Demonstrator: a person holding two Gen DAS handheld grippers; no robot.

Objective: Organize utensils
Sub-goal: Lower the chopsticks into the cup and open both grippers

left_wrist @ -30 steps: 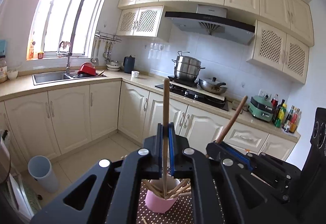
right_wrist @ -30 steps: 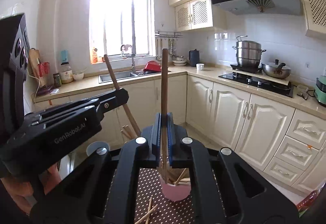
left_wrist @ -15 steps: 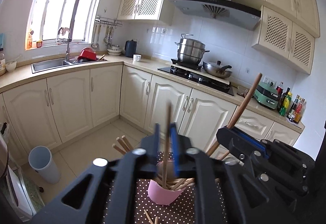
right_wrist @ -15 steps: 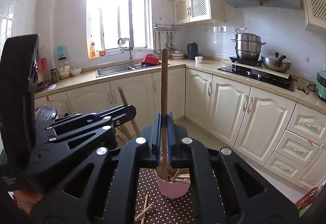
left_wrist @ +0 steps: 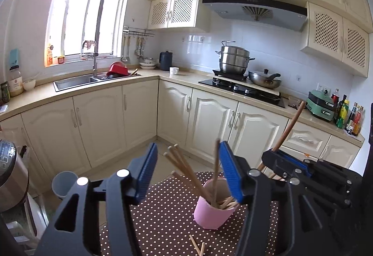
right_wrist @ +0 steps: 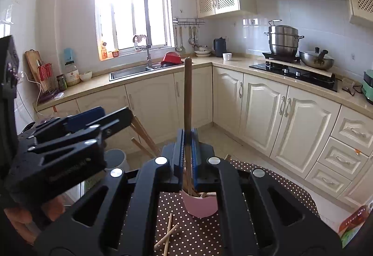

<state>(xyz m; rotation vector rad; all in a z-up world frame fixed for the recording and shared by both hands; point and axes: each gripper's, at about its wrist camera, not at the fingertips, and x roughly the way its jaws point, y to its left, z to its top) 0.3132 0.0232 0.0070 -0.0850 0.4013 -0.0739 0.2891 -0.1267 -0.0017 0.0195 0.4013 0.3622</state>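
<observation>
On polka-dot tablecloth (left_wrist: 163, 216), cream kitchen cabinets (left_wrist: 98, 125) beyond

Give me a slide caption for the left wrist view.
Left gripper open above pink cup of chopsticks; right gripper holding a wooden utensil.

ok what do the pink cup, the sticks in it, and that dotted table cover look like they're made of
Pink cup: probably plastic or glazed ceramic; smooth, even pastel wall with a soft sheen.
Chopsticks: looks like pale bamboo or wood, matte tan with squared ends.
Long dark stick in the right gripper: likely wood, brown and satin.
Dotted cover: cloth or vinyl, brown with white dots; can't tell which.
</observation>
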